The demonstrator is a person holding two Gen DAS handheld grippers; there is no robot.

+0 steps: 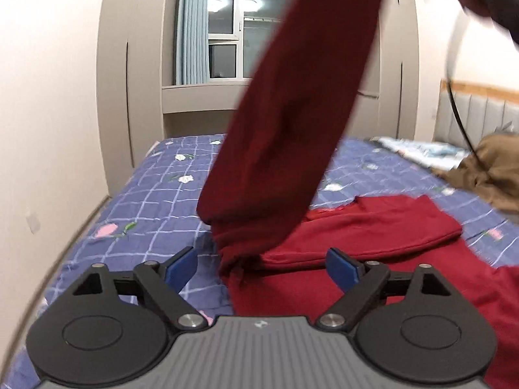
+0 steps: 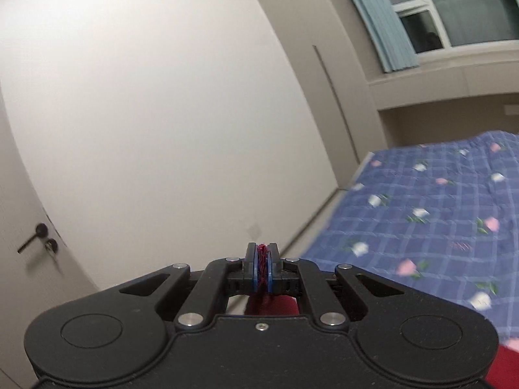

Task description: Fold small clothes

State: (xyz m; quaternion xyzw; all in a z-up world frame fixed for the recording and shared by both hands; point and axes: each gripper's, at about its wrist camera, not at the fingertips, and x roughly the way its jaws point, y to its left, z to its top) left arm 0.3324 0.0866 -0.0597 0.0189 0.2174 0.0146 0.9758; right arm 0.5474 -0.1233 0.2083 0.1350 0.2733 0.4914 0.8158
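The bed, under its blue checked sheet with small flowers, filled most of what I could see, its far right corner cut off by the frame edge. Across it lay the red garment, partly folded flat, and one long part of it rose steeply toward the top of the left view, blurred along its edges. A brown piece of clothing sat crumpled near the headboard, only half in view. My left tool stood wide with nothing between its blue pads, just short of the bunched red cloth. My right tool was clamped on a thin edge of the red garment; only a sliver of red showed between the pads, and the rest hung hidden below the tool's body.
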